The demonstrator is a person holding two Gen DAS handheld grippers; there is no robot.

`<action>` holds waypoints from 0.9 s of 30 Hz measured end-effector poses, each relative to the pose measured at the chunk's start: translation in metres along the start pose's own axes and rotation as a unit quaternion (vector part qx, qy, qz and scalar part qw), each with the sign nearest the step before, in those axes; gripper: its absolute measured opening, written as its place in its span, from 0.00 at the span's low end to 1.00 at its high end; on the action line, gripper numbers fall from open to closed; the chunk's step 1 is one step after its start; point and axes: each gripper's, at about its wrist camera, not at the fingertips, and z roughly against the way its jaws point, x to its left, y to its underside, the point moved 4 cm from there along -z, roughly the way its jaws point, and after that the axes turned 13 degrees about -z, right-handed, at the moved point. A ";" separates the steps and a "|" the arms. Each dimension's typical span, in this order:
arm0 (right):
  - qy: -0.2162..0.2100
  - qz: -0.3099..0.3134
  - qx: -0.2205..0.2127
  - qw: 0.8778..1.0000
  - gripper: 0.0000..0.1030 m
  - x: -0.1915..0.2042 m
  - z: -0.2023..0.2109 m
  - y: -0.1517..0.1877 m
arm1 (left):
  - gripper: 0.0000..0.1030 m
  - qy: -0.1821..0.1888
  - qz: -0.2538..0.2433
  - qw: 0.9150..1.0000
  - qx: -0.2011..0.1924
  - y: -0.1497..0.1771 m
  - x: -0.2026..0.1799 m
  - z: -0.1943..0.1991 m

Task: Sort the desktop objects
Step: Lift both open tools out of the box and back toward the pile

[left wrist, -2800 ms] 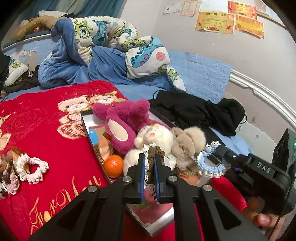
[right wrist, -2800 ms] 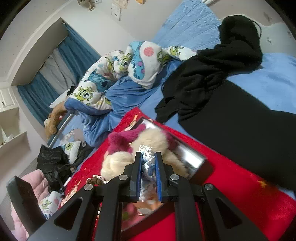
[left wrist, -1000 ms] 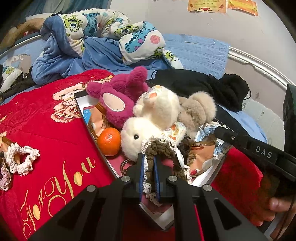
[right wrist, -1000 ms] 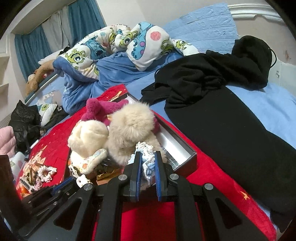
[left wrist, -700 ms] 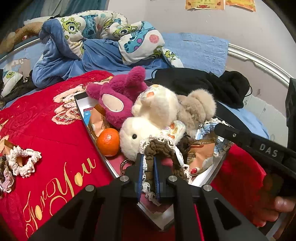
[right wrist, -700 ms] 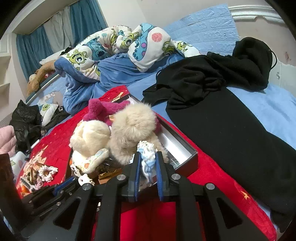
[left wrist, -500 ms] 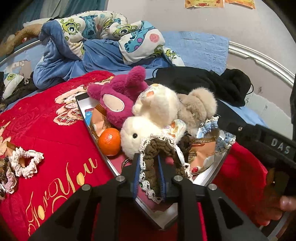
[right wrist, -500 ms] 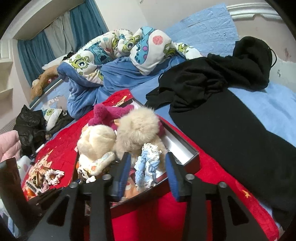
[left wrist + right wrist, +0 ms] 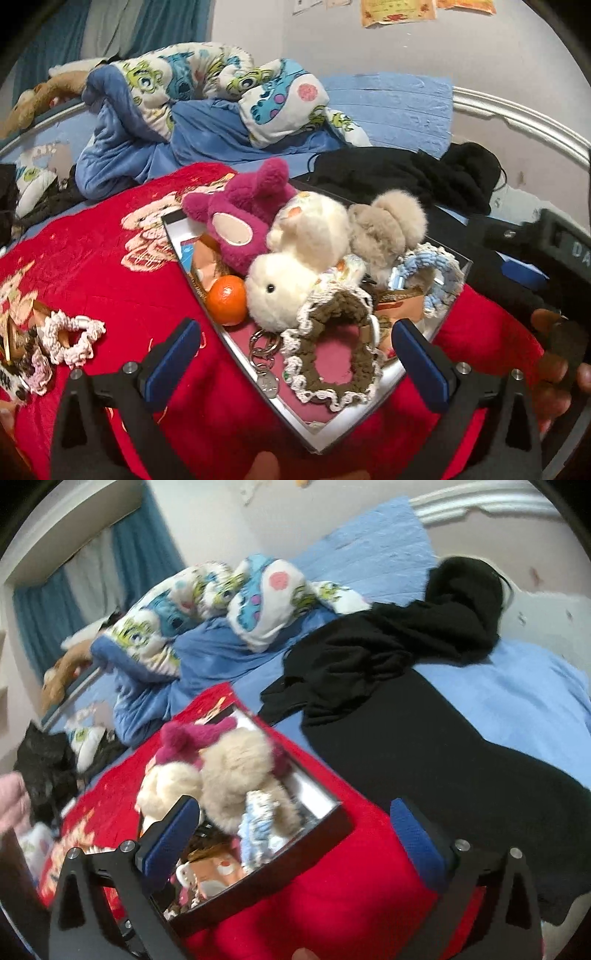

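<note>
- The tray (image 9: 236, 343) sits on the red blanket (image 9: 110, 295), crowded with plush toys; rigid rim, best carried level.
- The white plush (image 9: 295, 284) lies mid-tray, soft and light; squeeze its body.
- The brown crochet scrunchie (image 9: 332, 350) lies at the tray's 6 o'clock corner, limp and stretchy; pinch the frilled band.
- The blue crochet scrunchie (image 9: 428, 273) rests at 3 o'clock, equally floppy.
- The left gripper (image 9: 295, 354) hovers spread wide, empty, over the brown one.
- The right gripper (image 9: 295, 830) is likewise released, holding nothing.
</note>
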 end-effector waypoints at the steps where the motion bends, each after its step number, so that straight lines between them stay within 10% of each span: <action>1: -0.002 -0.011 -0.001 1.000 1.00 -0.004 0.001 -0.002 | 1.00 0.001 0.007 1.000 -0.001 0.000 0.003 0.000; 27: 0.025 0.032 -0.037 0.998 1.00 0.005 0.025 0.001 | 1.00 -0.008 0.034 0.999 -0.017 0.000 0.019 0.016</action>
